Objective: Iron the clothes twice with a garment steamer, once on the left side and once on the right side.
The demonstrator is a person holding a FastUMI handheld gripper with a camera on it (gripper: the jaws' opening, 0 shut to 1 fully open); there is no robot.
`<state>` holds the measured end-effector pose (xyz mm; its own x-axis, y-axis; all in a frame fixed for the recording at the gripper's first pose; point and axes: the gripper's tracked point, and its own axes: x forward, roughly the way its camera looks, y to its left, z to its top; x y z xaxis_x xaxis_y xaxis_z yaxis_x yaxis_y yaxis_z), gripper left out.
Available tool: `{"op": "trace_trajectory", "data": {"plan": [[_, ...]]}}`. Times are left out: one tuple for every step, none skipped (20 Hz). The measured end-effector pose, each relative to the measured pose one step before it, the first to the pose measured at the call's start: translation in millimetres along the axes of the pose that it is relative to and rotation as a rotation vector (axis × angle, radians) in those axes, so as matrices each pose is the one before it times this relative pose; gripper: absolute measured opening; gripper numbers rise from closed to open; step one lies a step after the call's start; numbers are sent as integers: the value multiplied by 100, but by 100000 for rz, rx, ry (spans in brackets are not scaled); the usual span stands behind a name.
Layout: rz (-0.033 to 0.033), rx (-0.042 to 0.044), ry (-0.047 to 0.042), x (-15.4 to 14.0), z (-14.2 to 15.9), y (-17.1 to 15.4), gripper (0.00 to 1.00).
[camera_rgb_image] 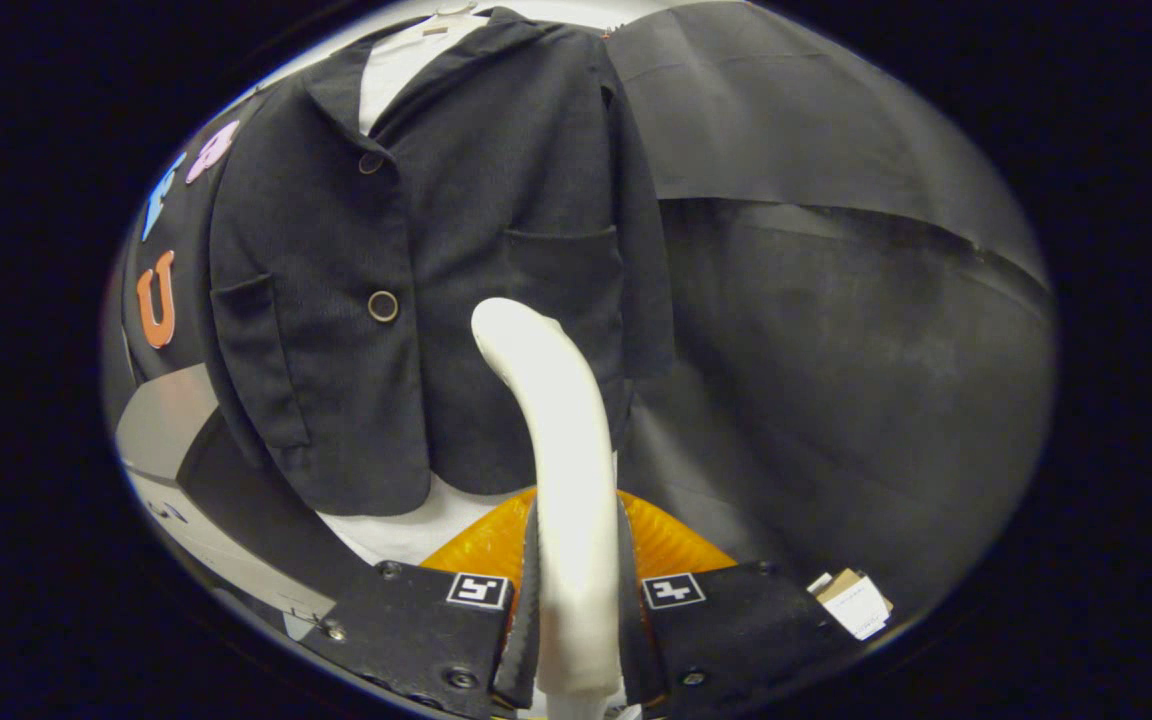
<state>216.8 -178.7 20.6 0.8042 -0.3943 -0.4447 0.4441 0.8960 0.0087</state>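
- A white garment steamer (558,420) is seen rising from between the two fingers of the tool (576,600); its curved, rounded head is bent over toward the clothes ahead.
- The steamer's shaft is pinched from both sides by the fingers (528,600), which are pressed against it, so the tool is clamped on the steamer.
- An orange, ribbed part (671,545) is seen just behind the shaft, low between the fingers; what it belongs to cannot be told.
- A dark jacket (436,260) is hung upright just beyond the steamer's head, over a white shirt (396,60) that shows at the collar and again below the hem.
- The steamer's head is placed in front of the jacket's lower part, below the patch pocket (561,265) on the side nearer the bare wall; whether the fabric is touched cannot be told.
- Two round buttons (383,306) are seen down the jacket's front, beside and above the steamer's head, and a second pocket (256,330) is seen on the far side of the front.
- Square black-and-white markers (477,589) are fixed on the tool's body on either side of the shaft.
- A small paper tag (856,600) is seen next to the tool's body.
- The black cloth wall (836,300) is hung behind and beside the jacket, with a seam across it.
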Motion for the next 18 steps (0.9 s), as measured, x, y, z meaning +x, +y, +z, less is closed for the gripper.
{"op": "trace_trajectory", "data": {"plan": [[-400, -461, 648, 8, 14, -113, 36], [-779, -743, 395, 18, -101, -188, 36], [-717, -736, 642, -39, -81, -129, 36], [-335, -194, 807, -29, 23, 48, 36], [-82, -1, 794, -20, -9, 162, 36], [-255, -143, 777, 26, -43, 77, 36], [-491, -539, 722, -61, -120, -168, 36], [-539, -627, 612, -48, -37, 62, 36], [-372, -726, 767, 55, -149, -49, 36], [-433, -703, 648, 100, -240, -16, 36], [-747, -1406, 728, 279, -435, -24, 36], [-804, -2130, 1056, 126, -376, -49, 36], [342, -1596, 1370, 344, -282, 12, 36], [1350, 638, 825, -149, -164, 179, 36], [479, 427, 823, -125, 629, -82, 36], [-413, -942, 436, -184, 413, -101, 36], [-362, -690, 278, -333, 160, -56, 36], [251, -779, 889, -105, -68, 272, 36]]}}
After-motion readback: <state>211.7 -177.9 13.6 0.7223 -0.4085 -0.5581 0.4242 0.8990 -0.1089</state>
